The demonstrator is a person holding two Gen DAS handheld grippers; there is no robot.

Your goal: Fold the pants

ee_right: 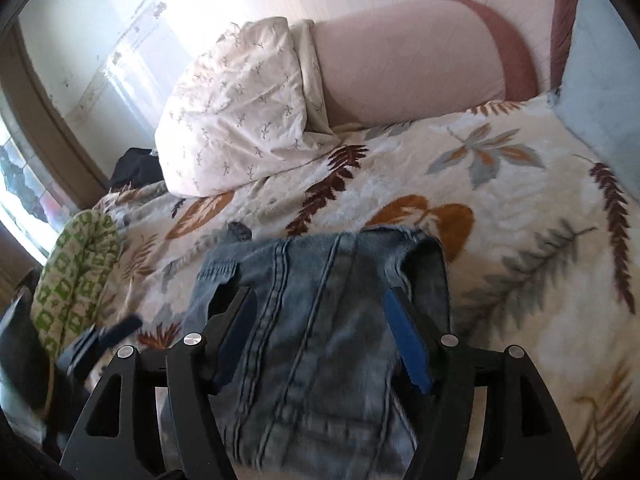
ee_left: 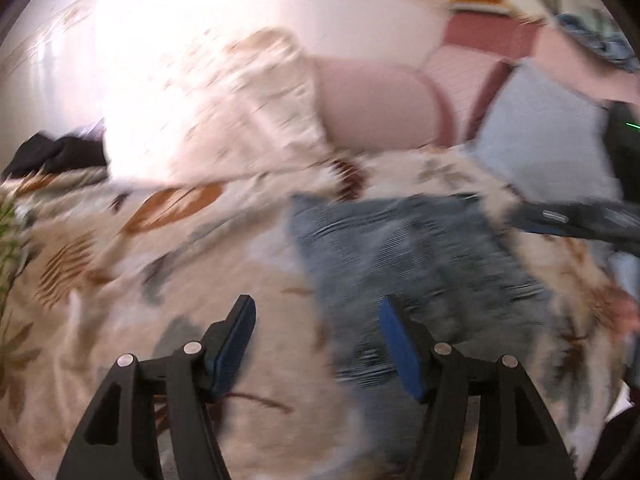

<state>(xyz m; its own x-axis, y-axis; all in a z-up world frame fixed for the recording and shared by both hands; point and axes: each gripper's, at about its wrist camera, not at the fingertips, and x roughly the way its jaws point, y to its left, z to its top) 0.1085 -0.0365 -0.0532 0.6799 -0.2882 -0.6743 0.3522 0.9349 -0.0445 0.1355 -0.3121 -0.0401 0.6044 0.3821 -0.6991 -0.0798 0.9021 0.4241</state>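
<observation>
- Lay in the lower centre of the right wrist view: blue denim pants [ee_right: 320, 320], bunched into a compact stack on the leaf-print blanket [ee_right: 520, 184].
- Stood apart over the denim, pads not pressing: right gripper [ee_right: 320, 336].
- Stood apart above bare blanket at lower centre of the blurred left wrist view, nothing between: left gripper [ee_left: 316, 340].
- Judged soft, fairly heavy, non-slippery, not fragile.
- Best taken at a thick seam or at the waistband edge.
</observation>
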